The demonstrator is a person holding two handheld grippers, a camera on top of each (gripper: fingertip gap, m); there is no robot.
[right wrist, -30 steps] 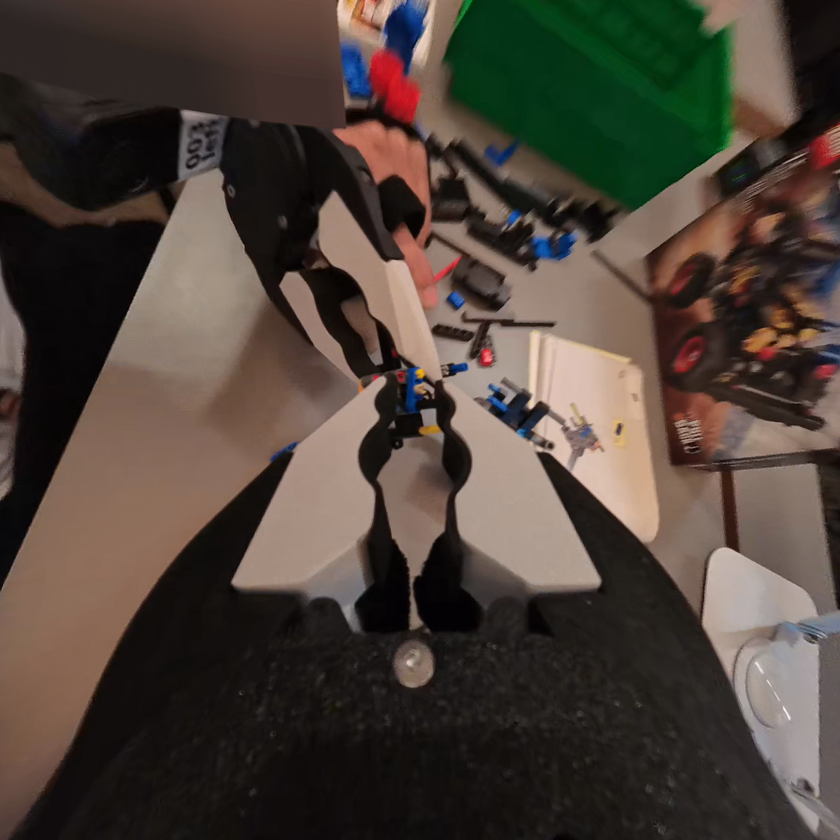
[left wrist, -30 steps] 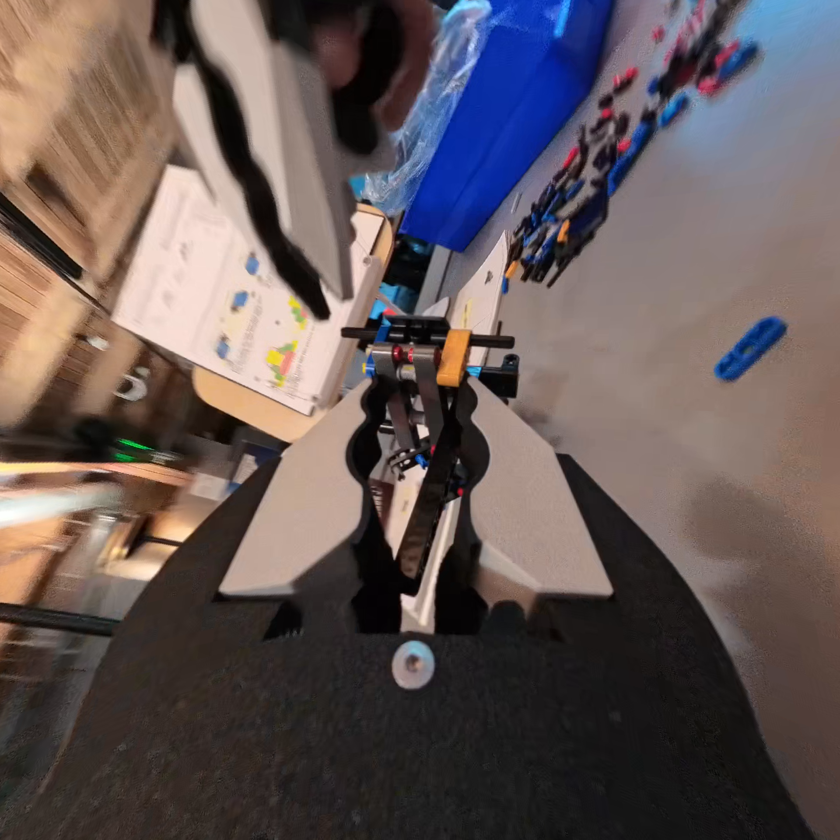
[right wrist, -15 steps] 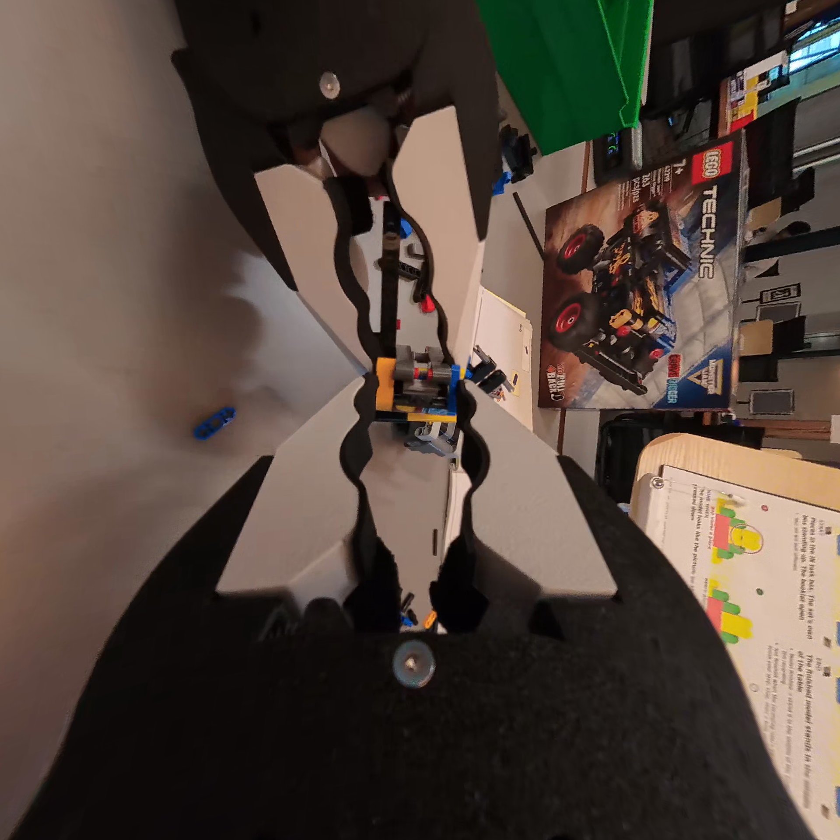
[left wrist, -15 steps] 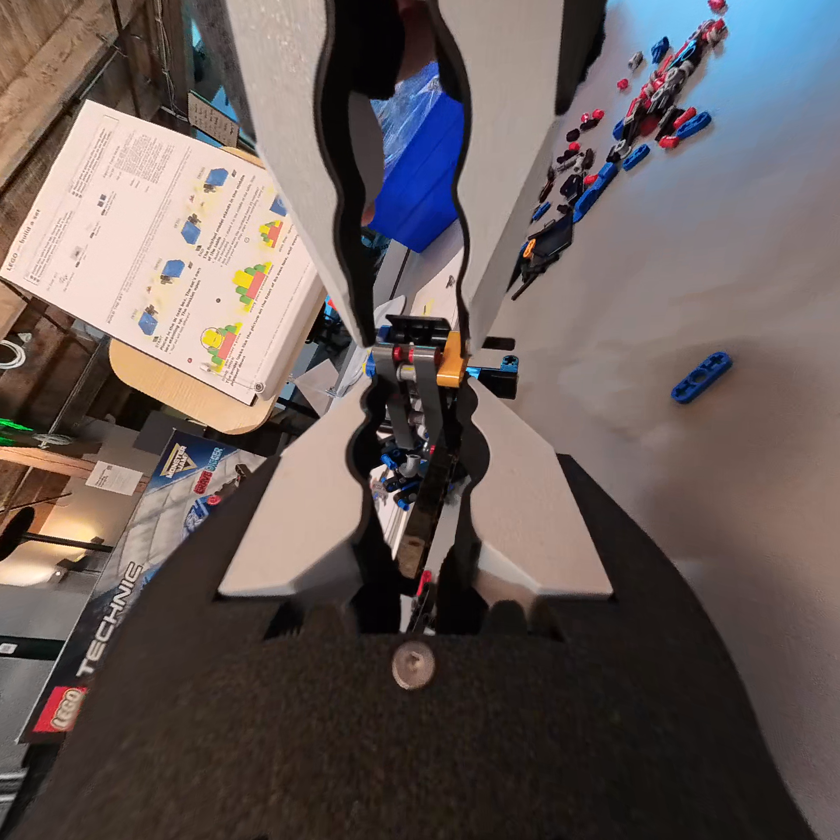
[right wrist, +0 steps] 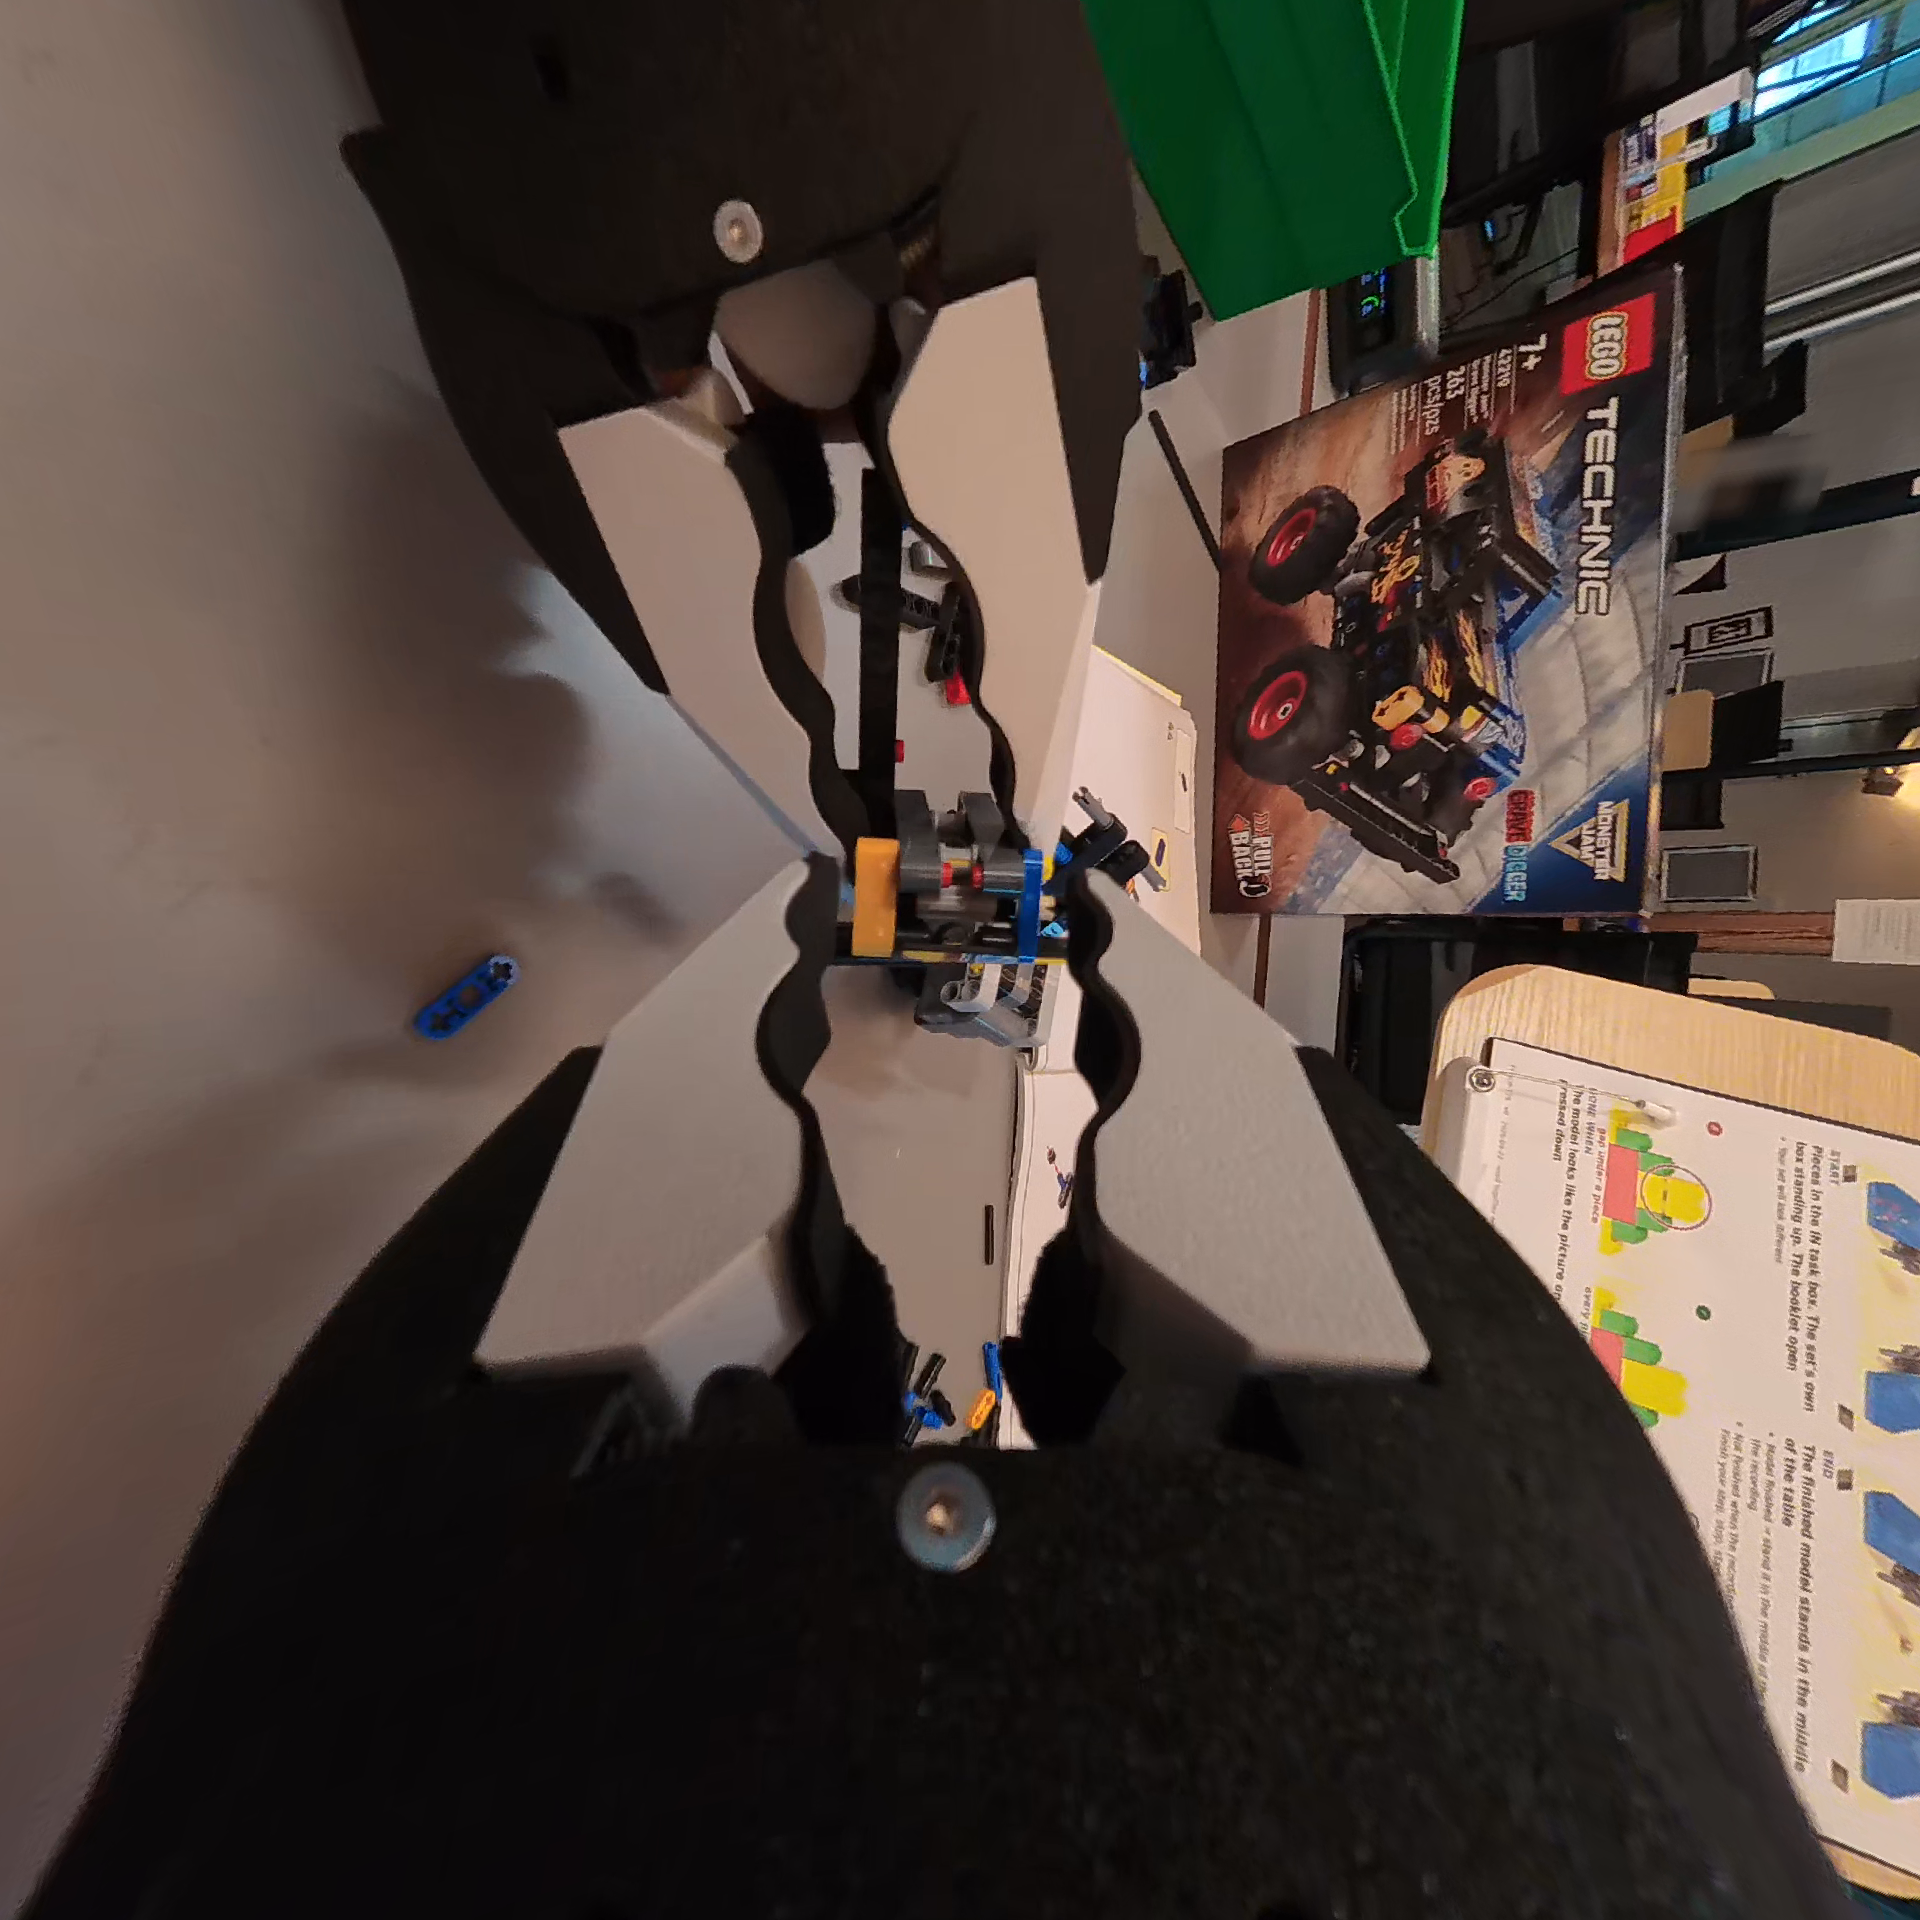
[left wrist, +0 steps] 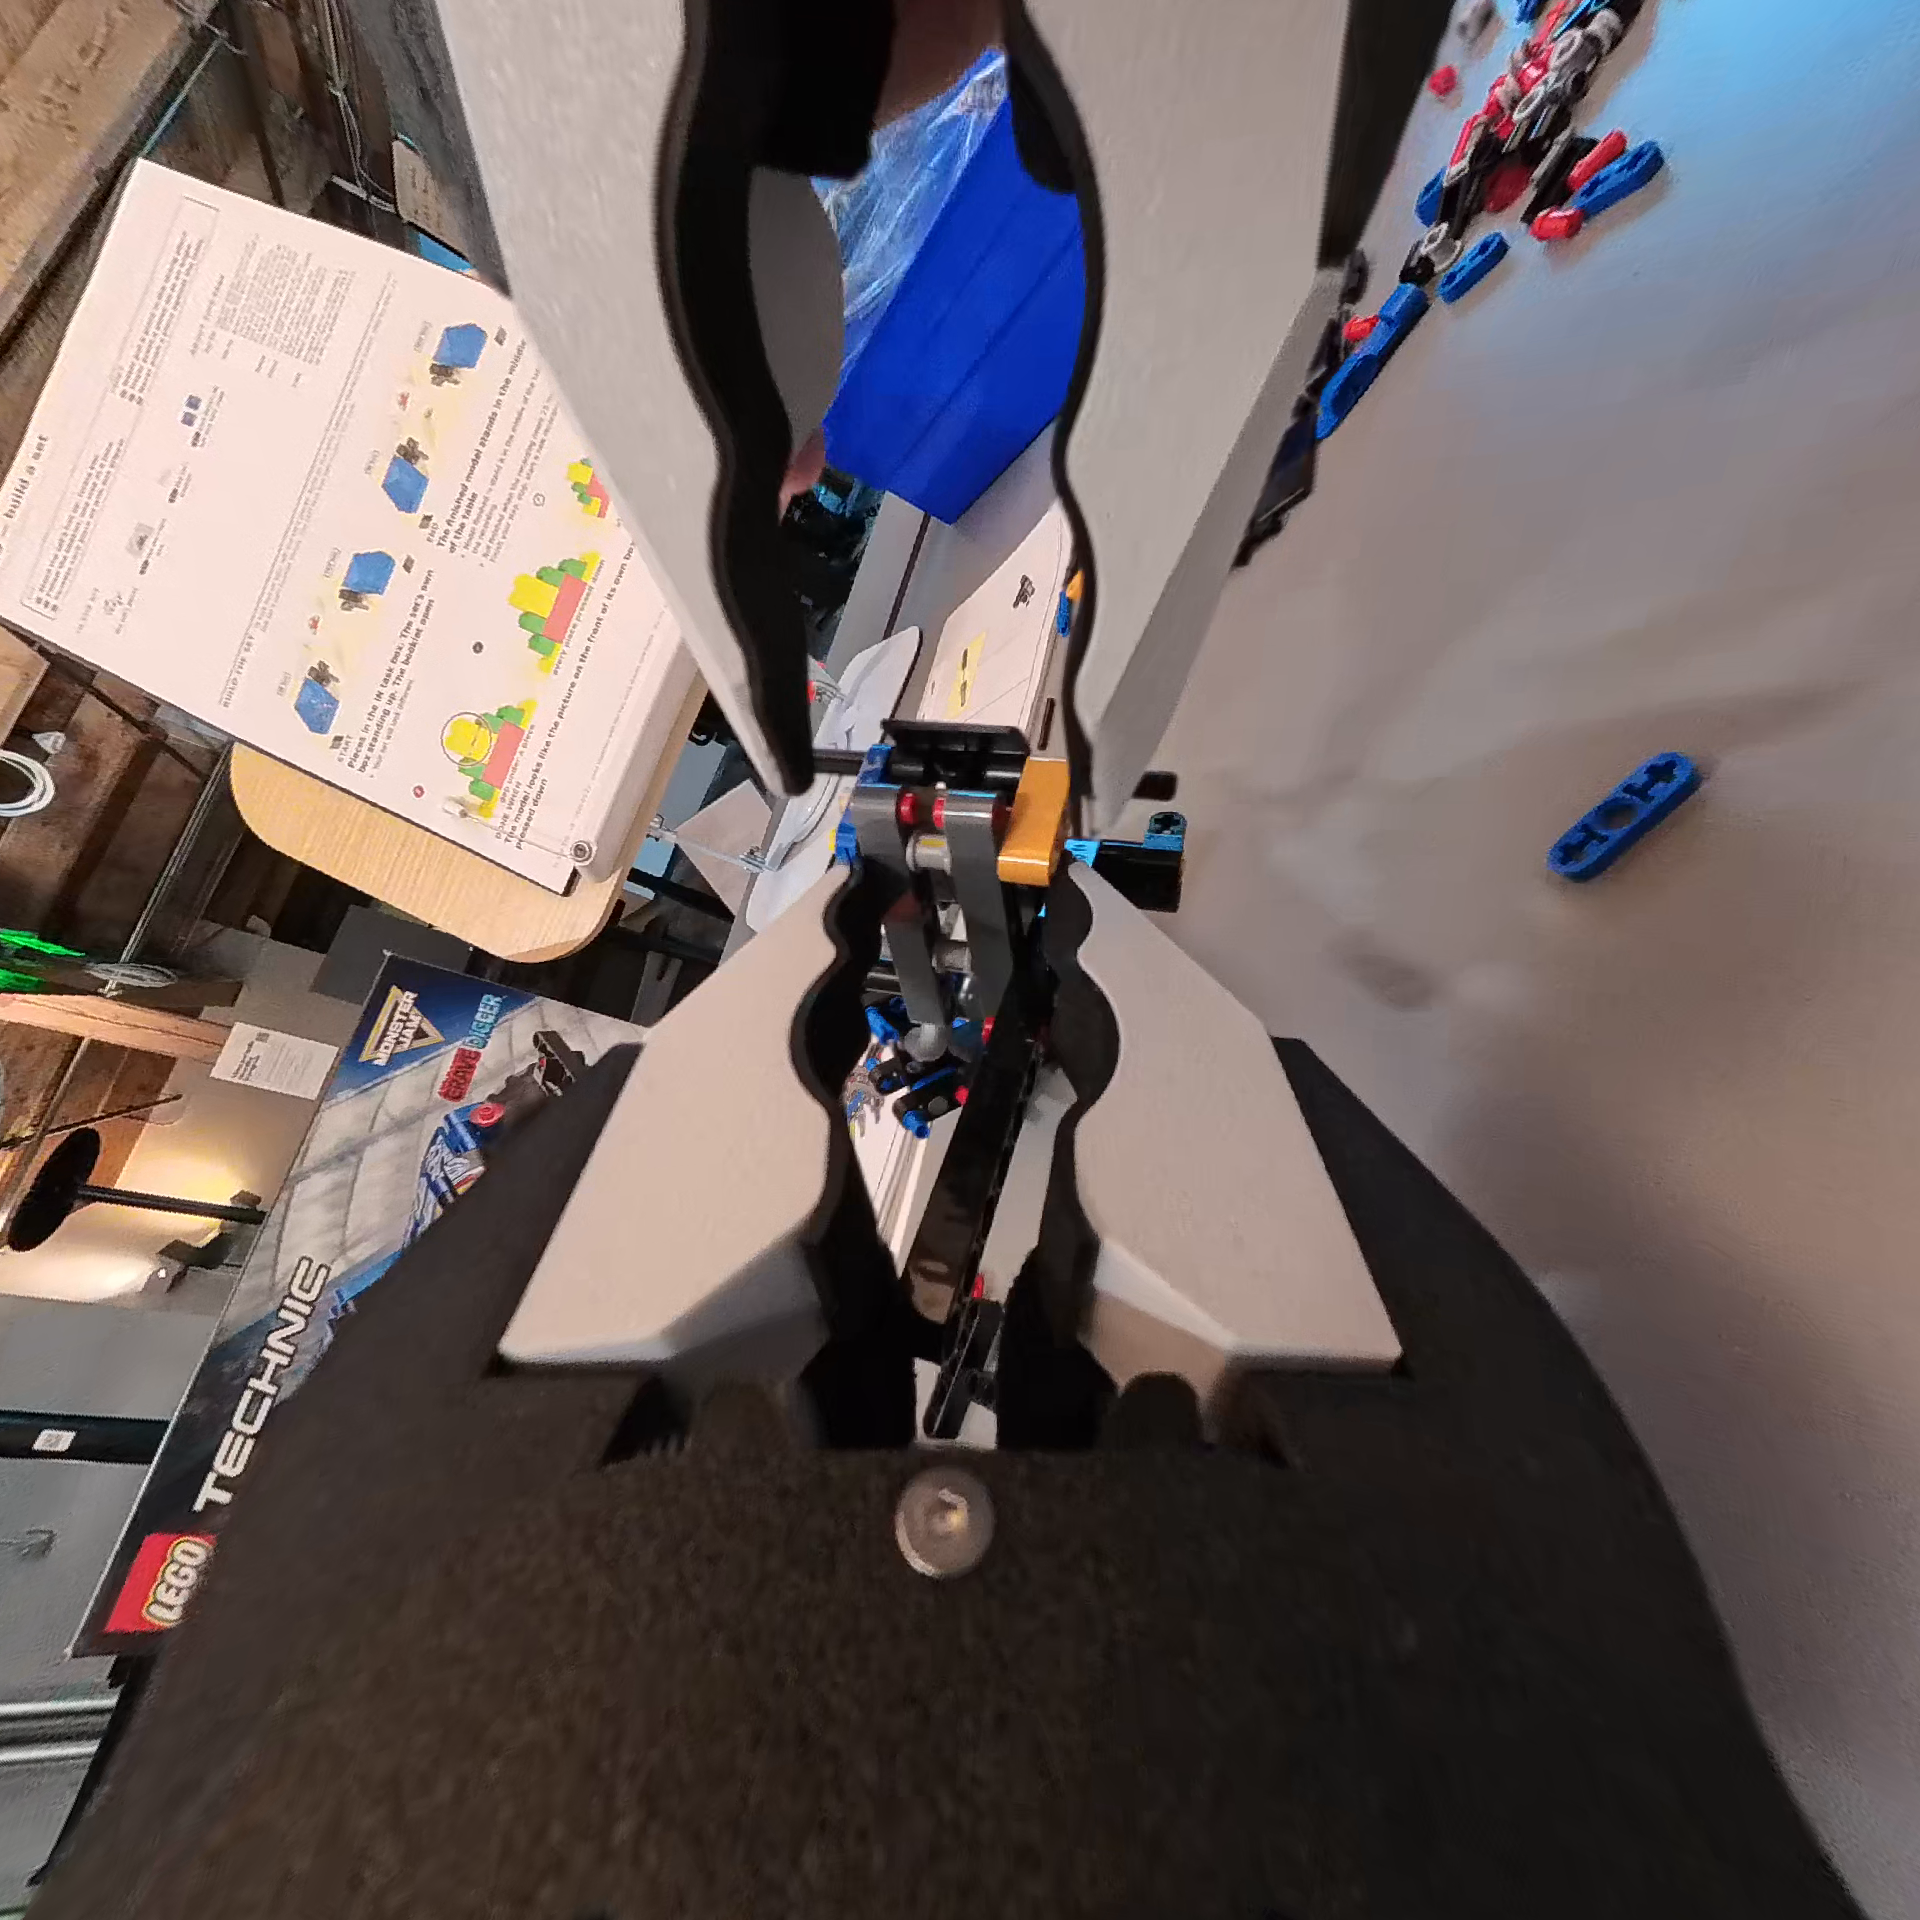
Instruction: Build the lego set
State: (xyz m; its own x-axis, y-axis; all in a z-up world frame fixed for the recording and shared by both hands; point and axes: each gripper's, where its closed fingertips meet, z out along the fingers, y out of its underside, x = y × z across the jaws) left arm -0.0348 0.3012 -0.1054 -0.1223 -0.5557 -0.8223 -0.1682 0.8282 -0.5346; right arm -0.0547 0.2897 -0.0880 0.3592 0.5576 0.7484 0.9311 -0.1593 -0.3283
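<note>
Both grippers meet tip to tip above the surface [left wrist: 1558,1039] — the left gripper [left wrist: 951,883] pinches the model [left wrist: 951,831] by its long black beam; the right gripper [right wrist: 951,894] seems to pinch its end. A blue beam [right wrist: 468,997] lies apart.

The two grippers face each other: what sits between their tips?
A small half-built lego assembly, grey, black, blue and orange, sits between the left gripper and right gripper. Both wrist views show it.
</note>
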